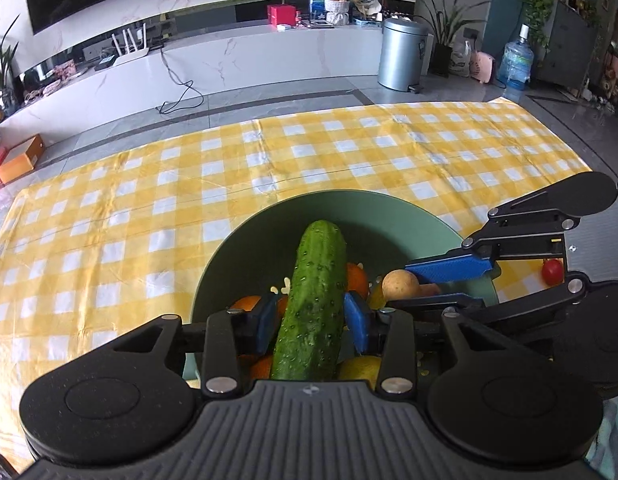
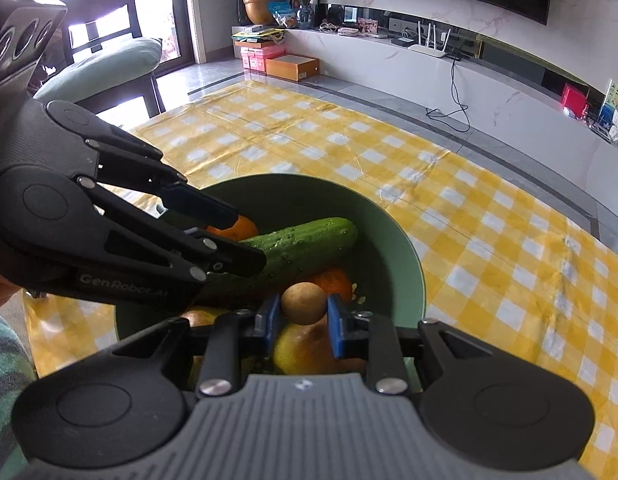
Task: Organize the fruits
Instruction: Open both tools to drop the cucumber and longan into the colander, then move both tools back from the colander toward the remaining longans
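Note:
A green bowl (image 1: 389, 216) (image 2: 309, 192) on the checked cloth holds oranges (image 1: 357, 278) (image 2: 335, 282) and a yellow fruit (image 2: 305, 348). A long cucumber (image 1: 313, 300) (image 2: 305, 240) lies on top of them, between the fingers of my left gripper (image 1: 311, 320) (image 2: 249, 240). The right pad touches it; a sliver of orange shows between the left pad and the cucumber. My right gripper (image 2: 303, 306) (image 1: 403, 286) is shut on a small potato (image 2: 303, 304) (image 1: 401, 284) just above the fruit, at the bowl's right side.
A cherry tomato (image 1: 553, 270) lies on the yellow checked cloth (image 1: 189, 200) right of the bowl, behind the right gripper. A striped sleeve (image 2: 5, 360) is at the lower left. A chair (image 2: 109, 52) stands beyond the table's far left corner.

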Demonstrator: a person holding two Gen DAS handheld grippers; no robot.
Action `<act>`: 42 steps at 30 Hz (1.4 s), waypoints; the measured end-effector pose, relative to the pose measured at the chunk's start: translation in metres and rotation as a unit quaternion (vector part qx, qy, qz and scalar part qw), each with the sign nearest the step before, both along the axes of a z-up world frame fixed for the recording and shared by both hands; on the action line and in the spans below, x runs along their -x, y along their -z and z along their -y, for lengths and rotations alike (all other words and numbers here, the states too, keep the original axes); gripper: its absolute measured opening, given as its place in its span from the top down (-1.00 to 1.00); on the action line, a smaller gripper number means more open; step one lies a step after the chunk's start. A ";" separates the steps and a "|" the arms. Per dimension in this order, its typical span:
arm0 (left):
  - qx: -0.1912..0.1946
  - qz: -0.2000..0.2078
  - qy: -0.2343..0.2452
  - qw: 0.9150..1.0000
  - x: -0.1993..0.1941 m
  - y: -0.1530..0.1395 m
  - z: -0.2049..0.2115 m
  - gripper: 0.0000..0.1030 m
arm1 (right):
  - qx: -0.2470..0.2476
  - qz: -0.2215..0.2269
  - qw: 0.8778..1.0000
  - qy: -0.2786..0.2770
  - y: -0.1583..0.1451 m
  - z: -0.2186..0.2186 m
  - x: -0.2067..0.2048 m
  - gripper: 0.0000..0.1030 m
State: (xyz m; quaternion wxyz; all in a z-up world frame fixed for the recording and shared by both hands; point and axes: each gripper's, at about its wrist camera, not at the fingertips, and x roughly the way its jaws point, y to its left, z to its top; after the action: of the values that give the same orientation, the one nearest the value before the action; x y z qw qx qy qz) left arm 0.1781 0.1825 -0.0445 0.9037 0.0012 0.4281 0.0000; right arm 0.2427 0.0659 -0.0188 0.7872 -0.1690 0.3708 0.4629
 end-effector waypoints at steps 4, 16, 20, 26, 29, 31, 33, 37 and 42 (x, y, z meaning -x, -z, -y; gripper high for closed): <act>0.023 0.014 -0.021 0.999 0.013 -0.007 -0.005 0.10 | -0.004 -0.005 1.000 -0.014 0.001 -0.007 0.002 0.58; 0.051 0.008 -0.103 0.993 0.033 -0.009 -0.013 0.09 | 0.019 -0.010 1.000 -0.022 0.010 -0.022 0.006 0.56; 0.055 0.008 -0.105 0.993 0.036 -0.010 -0.010 0.09 | 0.019 -0.006 1.000 -0.019 0.009 -0.021 0.008 0.55; 0.057 0.015 -0.109 0.992 0.041 -0.018 0.001 0.09 | 0.007 0.002 1.000 -0.012 -0.003 -0.011 0.015 0.48; 0.057 0.022 -0.108 0.992 0.043 -0.023 0.012 0.09 | -0.001 0.012 1.000 -0.003 -0.013 0.000 0.021 0.40; 0.053 0.027 -0.107 0.993 0.046 -0.027 0.021 0.09 | -0.006 0.018 1.000 0.009 -0.020 0.010 0.025 0.37; 0.053 0.035 -0.105 0.992 0.049 -0.031 0.032 0.09 | -0.014 0.023 0.999 0.026 -0.027 0.024 0.030 0.34; 0.059 0.054 -0.096 0.992 0.057 -0.041 0.056 0.08 | -0.035 0.031 0.997 0.063 -0.038 0.061 0.040 0.24; 0.064 0.076 -0.079 0.992 0.066 -0.047 0.090 0.01 | -0.051 0.037 0.991 0.122 -0.044 0.115 0.054 0.16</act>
State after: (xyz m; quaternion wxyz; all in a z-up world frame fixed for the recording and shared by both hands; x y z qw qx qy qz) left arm 0.1123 0.0921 0.0027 0.9290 -0.0909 0.3561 0.0442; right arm 0.1883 -0.0491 0.0257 0.8585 -0.0991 0.3348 0.3756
